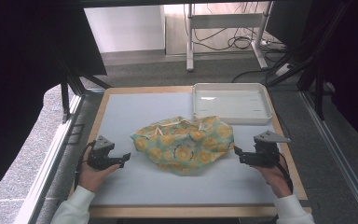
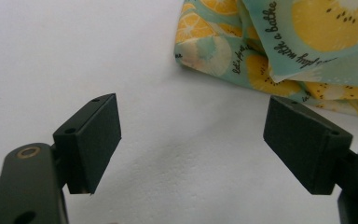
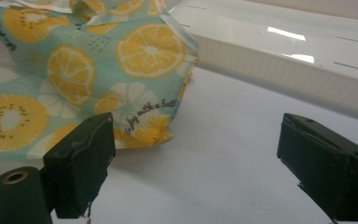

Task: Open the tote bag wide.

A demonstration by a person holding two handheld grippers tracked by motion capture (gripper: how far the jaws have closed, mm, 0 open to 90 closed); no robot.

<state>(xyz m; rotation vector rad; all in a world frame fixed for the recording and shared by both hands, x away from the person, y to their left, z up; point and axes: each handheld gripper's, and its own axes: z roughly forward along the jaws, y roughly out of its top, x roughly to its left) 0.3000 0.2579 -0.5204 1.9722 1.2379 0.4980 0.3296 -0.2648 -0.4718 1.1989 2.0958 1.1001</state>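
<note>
White table: left tongs, right tongs both wide apart, empty, flanking fruit-print cloth.

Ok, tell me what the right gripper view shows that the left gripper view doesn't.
Right gripper view alone: the white tray, beyond the cloth's corner, and the right gripper with its jaws open and nothing between them.

Left gripper view alone: the left gripper, jaws also open and empty, just short of the cloth's edge.

Both: the crumpled cloth with its yellow fruit print and script lettering, lying on the white mat and touched by neither gripper.
</note>
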